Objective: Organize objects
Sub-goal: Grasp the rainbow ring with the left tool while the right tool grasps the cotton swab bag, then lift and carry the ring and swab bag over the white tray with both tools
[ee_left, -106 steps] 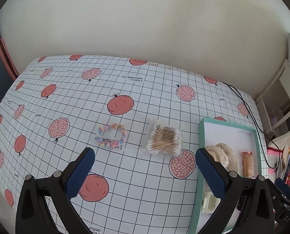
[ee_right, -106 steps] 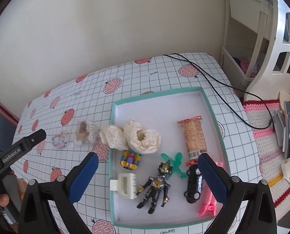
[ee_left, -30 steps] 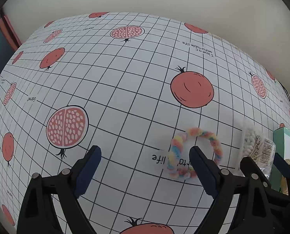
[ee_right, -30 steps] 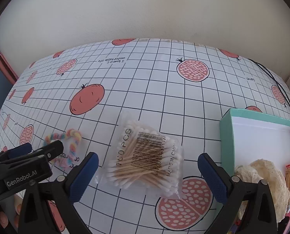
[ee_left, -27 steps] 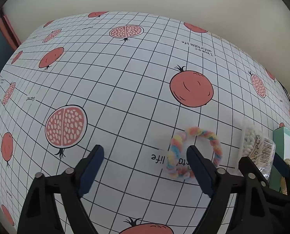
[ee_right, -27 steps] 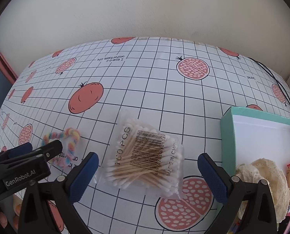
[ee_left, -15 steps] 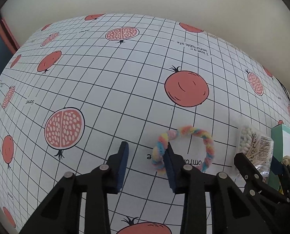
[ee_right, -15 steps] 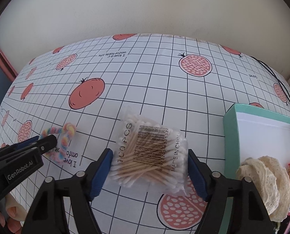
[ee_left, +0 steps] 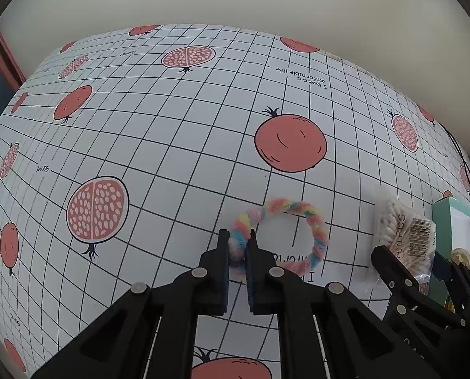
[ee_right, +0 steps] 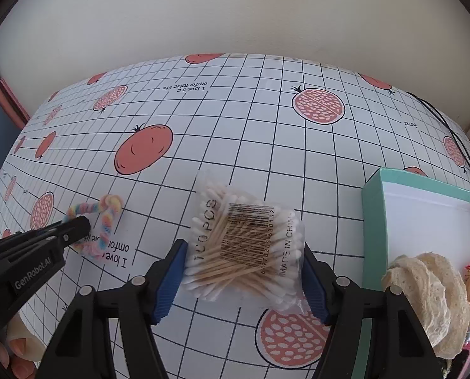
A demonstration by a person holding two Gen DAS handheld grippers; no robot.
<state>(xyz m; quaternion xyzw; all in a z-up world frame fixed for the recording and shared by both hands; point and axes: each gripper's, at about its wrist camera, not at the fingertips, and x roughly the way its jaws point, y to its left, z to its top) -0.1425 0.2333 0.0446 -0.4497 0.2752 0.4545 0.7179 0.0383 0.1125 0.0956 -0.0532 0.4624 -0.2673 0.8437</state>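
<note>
The rainbow hair tie (ee_left: pixel 277 237) lies on the tablecloth (ee_left: pixel 159 145). The left gripper (ee_left: pixel 237 246), wide a second ago, now pinches its near-left edge. Right of it, the right gripper (ee_right: pixel 244 271) has narrowed around the cotton-swab packet (ee_right: pixel 244 249), seemingly touching.

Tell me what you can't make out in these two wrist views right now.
- Teal box: most of its inside is cut off by the frame edge in both views.
- Pink and red items by the lace bundle: right wrist view, cut off, unidentifiable.
- Rainbow ring: near side hidden by the left gripper fingers.
- Cotton swab bag: whether the right gripper pads already touch it is unclear.
</note>
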